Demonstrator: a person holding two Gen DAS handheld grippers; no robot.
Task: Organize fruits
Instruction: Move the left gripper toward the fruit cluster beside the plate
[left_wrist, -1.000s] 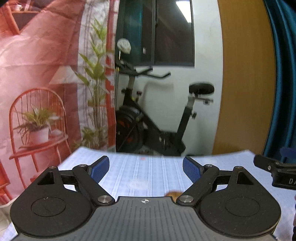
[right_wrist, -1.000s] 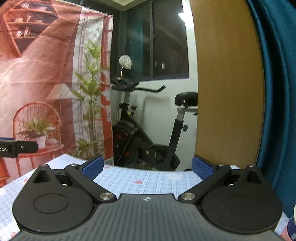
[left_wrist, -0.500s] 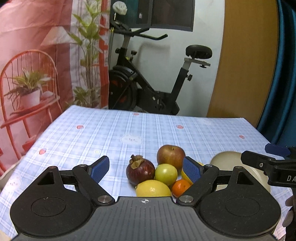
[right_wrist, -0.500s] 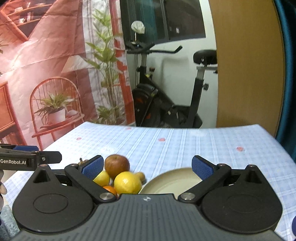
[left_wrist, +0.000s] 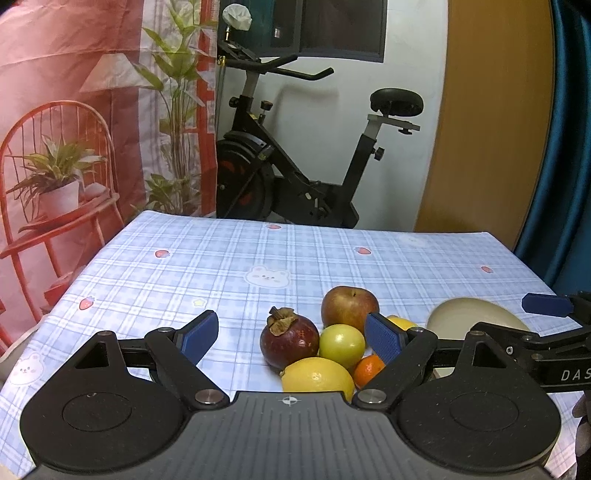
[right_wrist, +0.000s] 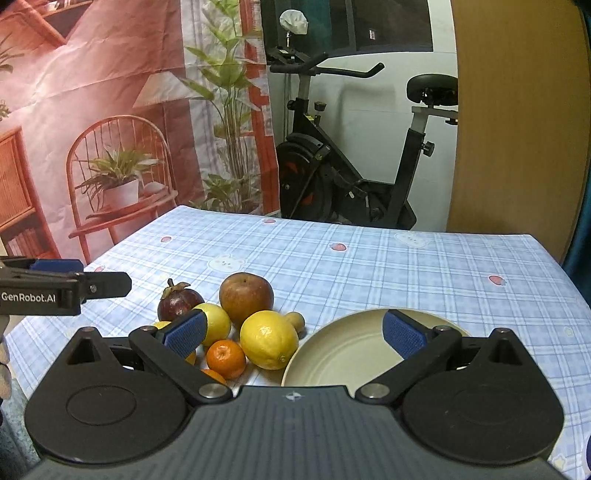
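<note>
Table (left_wrist: 406, 258), covered in a blue checked cloth with strawberry and bear prints, now fills the lower half of both wrist views; a second ago the cameras showed mostly the wall, the window and the exercise bike (left_wrist: 295, 177), with only a strip of cloth at the bottom. Both grippers have tipped downward since then, which brings the working area into sight, so the task appears to be at its very start, with nothing yet picked. Plate (right_wrist: 343, 354), cream and empty, lies to the right of the fruit and just beside the nearer lemon; half a second ago it sat lower and partly cut off in the right wrist view. Left gripper (left_wrist: 291, 338): jaws wide apart, nothing between the pads, held above the near edge of the fruit cluster. Right gripper (right_wrist: 293, 334): jaws likewise spread, empty, straddling the plate rim and the fruit. Fruit, all loose on the cloth in one tight heap, none on the plate: apple (right_wrist: 246, 297), reddish brown, at the back; lemon (right_wrist: 269, 344), touching the plate side; mangosteen (left_wrist: 289, 341), dark purple, at the left; green-yellow round fruit (left_wrist: 342, 345); mandarin (right_wrist: 225, 359), smallest, at the front.
</note>
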